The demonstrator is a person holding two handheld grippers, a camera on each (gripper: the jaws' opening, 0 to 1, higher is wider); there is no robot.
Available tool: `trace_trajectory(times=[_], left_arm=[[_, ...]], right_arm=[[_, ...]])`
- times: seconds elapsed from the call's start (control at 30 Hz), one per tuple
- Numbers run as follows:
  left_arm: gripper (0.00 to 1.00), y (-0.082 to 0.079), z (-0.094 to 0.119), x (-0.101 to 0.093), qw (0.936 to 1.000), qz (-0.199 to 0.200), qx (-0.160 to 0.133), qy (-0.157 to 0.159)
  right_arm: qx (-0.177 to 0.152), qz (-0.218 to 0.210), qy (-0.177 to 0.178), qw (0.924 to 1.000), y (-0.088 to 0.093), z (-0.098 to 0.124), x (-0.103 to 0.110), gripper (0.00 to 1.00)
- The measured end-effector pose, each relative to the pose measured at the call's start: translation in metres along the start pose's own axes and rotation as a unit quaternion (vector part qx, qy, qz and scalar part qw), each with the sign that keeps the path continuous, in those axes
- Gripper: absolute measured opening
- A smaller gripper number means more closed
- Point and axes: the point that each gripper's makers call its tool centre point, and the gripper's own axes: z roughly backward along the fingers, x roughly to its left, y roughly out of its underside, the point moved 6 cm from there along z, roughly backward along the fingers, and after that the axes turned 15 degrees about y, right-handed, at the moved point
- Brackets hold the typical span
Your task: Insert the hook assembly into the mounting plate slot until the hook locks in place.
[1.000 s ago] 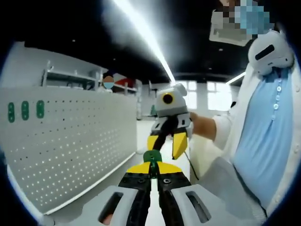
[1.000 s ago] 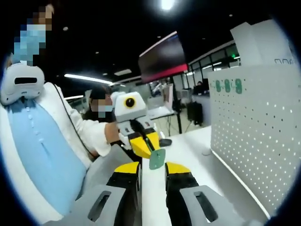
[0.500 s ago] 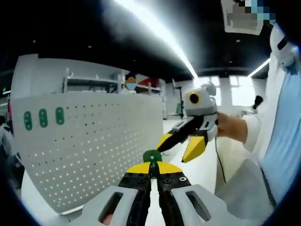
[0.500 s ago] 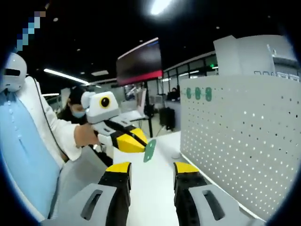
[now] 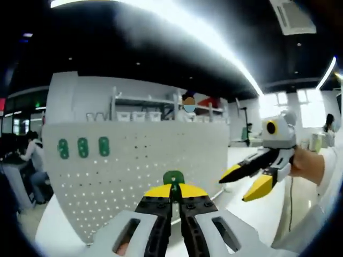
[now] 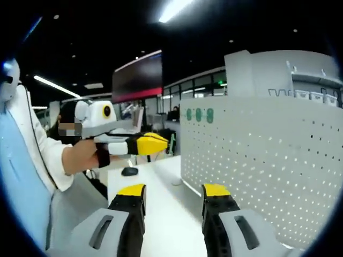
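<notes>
Left gripper view: nearest, the left gripper (image 5: 173, 191) has its yellow-tipped jaws closed together on a small green plastic hook piece (image 5: 173, 178), pinched at its base so the top points forward toward the board. Beyond it stands the white perforated mounting board (image 5: 161, 160), upright on a white table (image 5: 268, 209), with three green hook pieces (image 5: 82, 148) already seated near its top corner. To the side, apart from the board, the right gripper (image 5: 247, 180) hangs with jaws spread and empty, probably kept clear so everything stays visible.
</notes>
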Motion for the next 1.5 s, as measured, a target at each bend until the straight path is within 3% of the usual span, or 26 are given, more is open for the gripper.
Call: trace_trajectory(times=[0.27, 0.5, 0.67, 1.07, 1.5], left_arm=[[0.03, -0.022, -0.023, 0.029, 0.9973, -0.016, -0.038, -0.06], [0.03, -0.038, -0.041, 0.048, 0.9934, -0.027, -0.053, -0.098], [0.03, -0.041, -0.052, 0.058, 0.9901, -0.046, -0.041, -0.126], [0.03, -0.041, -0.088, 0.078, 0.9849, -0.049, -0.023, -0.164], [0.03, -0.037, -0.101, 0.089, 0.9804, -0.066, -0.001, -0.186]], right_arm=[[-0.01, 0.008, 0.02, 0.9997, -0.006, 0.003, -0.009, 0.41], [-0.017, 0.008, 0.034, 0.9993, -0.01, 0.008, -0.017, 0.41], [-0.025, 0.004, 0.044, 0.9987, -0.012, 0.011, -0.023, 0.41], [-0.025, -0.002, 0.045, 0.9987, -0.008, 0.015, -0.026, 0.41], [-0.03, -0.011, 0.044, 0.9985, -0.008, 0.017, -0.032, 0.41]])
